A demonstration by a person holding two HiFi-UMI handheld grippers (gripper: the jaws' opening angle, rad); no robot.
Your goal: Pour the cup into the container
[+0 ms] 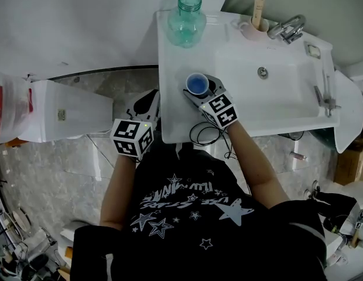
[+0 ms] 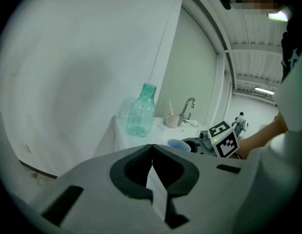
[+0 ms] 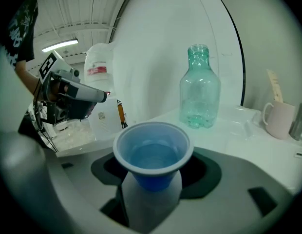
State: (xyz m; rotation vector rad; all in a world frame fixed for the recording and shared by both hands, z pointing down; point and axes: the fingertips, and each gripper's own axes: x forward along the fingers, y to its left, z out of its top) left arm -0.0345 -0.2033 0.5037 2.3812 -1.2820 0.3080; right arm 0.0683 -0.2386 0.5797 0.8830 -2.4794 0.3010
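The blue cup point(image 1: 197, 84), upright and holding liquid, is near the counter's point(image 1: 173, 107) front edge. The uncapped clear green bottle point(image 1: 187, 17) stands at the counter's back left corner.

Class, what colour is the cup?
The cup is blue, clearest in the right gripper view.

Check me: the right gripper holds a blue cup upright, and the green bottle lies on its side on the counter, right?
Not quite. The green bottle stands upright, not on its side; the right gripper view shows it. The right gripper does hold the blue cup upright.

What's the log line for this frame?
phase: pre-pour; right gripper: holding blue cup upright; left gripper: closed, empty; bottle: uncapped, on sink counter
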